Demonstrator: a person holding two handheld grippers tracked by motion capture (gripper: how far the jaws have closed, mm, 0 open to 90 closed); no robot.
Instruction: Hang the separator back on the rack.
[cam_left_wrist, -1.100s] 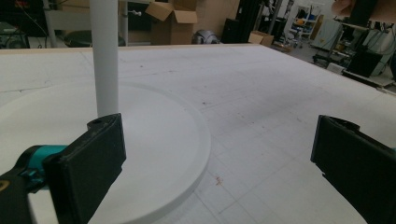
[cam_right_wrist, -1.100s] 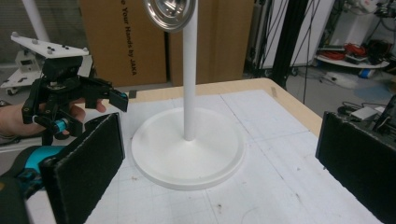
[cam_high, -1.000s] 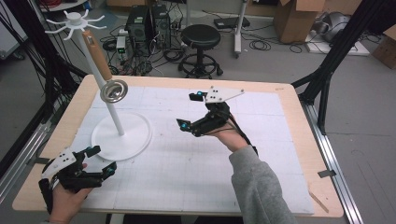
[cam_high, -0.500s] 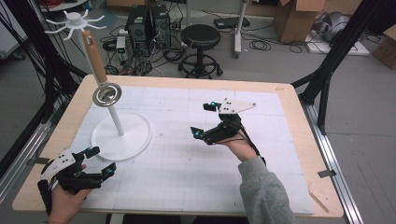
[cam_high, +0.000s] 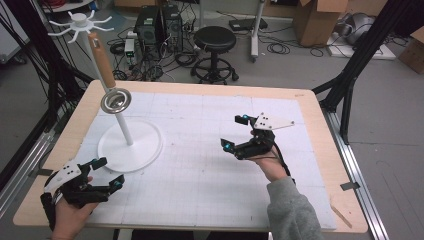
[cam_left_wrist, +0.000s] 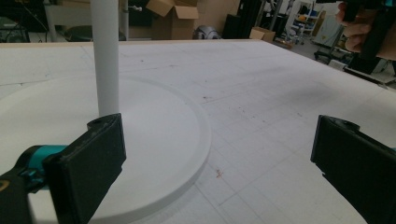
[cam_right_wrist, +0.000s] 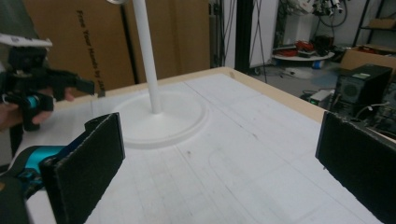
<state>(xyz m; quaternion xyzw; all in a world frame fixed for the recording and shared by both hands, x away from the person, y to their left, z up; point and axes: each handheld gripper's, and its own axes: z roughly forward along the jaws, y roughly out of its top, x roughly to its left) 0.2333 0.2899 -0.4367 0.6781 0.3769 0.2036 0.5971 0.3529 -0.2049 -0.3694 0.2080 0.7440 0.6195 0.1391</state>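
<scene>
We hold both grippers free of any load. Our left gripper (cam_high: 107, 172) sits low at the near left corner of the worktop (cam_high: 310, 107), its fingers (cam_left_wrist: 88, 163) spread wide with nothing between them. Our right gripper (cam_high: 236, 132) hovers right of the worktop's middle, raised a little, fingers (cam_right_wrist: 88, 158) likewise parted and empty.

The thing we seem to be working with is the ladle (cam_high: 107, 80), hanging on the white stand (cam_high: 131, 145) that rises near the left edge of the worktop. Its long axis runs steeply, tilted from the far upper left down toward us: the brown wooden handle points up and away, the shiny metal bowl hangs at the lower end, against the stand's pole (cam_left_wrist: 105, 56). How exactly it is hooked on, we cannot tell.

From the left gripper the ladle lies ahead and well above, past the round base, which is just beside the fingers. From the right gripper it lies off toward the left edge, well apart, across bare worktop; the right gripper view looks straight at the pole (cam_right_wrist: 147, 60). We judge the left hand the nearer, though it would have to rise a good way to reach the bowl or handle.
</scene>
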